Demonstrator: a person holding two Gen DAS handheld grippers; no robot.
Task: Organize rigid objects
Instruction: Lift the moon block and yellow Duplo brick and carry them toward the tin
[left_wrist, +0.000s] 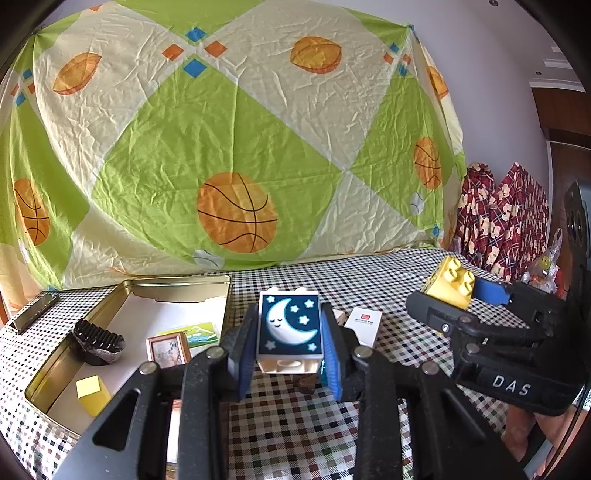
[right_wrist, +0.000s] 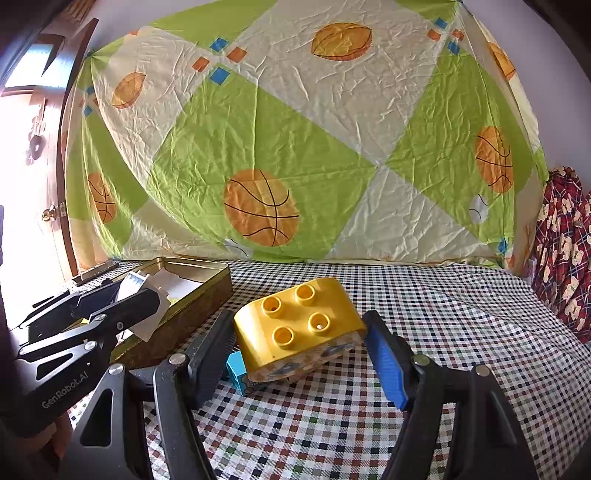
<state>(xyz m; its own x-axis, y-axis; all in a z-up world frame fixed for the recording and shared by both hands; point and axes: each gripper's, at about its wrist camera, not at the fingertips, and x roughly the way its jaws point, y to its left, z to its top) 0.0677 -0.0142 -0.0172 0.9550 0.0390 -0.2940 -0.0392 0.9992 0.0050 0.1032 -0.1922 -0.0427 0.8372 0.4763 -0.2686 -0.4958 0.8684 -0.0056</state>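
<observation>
We have the moon block pinched between the fingers of our left gripper, its picture face turned up toward the lens; it seems lifted off the checked counter, though we cannot be sure. The yellow studded block sits between the fingers of our right gripper. The left pad meets its rounded end; at the blue right pad we cannot tell whether it touches, so the grip looks closed but is not certain. From the left view this block appears raised above the cloth.

We judge the step in hand to be carrying: both pieces picked, neither yet stowed. The open tin lies to the left of the left fingers, so the next move calls for swinging the moon block leftward over the rim and spreading the fingers only once it is low inside, on a bare patch of the liner.

Counting: two grippers, two blocks held. Inside the tin, one yellow cube, one dark fluted cup, one small framed picture, one green card. Beyond the left fingers, one white card; below the right fingers, one small blue piece. Left of the tin lies one phone-like slab.
</observation>
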